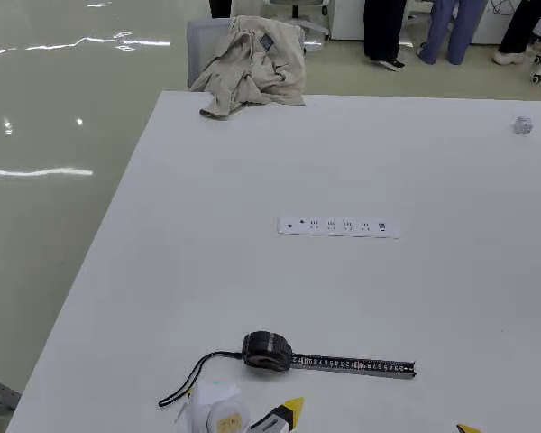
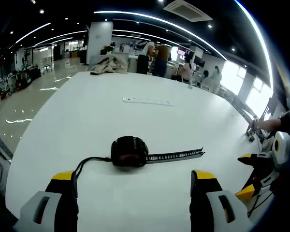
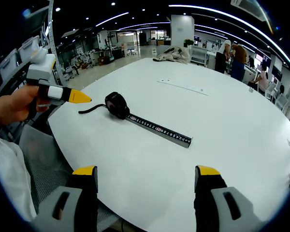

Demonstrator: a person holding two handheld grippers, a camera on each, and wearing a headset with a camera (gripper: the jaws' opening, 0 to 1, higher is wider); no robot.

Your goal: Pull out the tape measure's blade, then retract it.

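A black tape measure (image 1: 267, 351) lies near the front edge of the white table (image 1: 207, 253). Its blade (image 1: 353, 365) is drawn out flat to the right, and a black wrist strap (image 1: 191, 374) trails to the left. In the left gripper view the case (image 2: 129, 151) sits just ahead of my left gripper (image 2: 134, 181), whose yellow-tipped jaws stand wide apart and hold nothing. My right gripper (image 3: 146, 171) is open too, back from the free end of the blade (image 3: 159, 129). In the right gripper view a hand holds the left gripper (image 3: 67, 95) beside the case (image 3: 117, 105).
A white power strip (image 1: 339, 226) lies in the middle of the table. A beige jacket (image 1: 252, 63) hangs over a chair at the far edge. A small crumpled thing (image 1: 522, 125) sits far right. Several people stand beyond the table. Glossy floor lies to the left.
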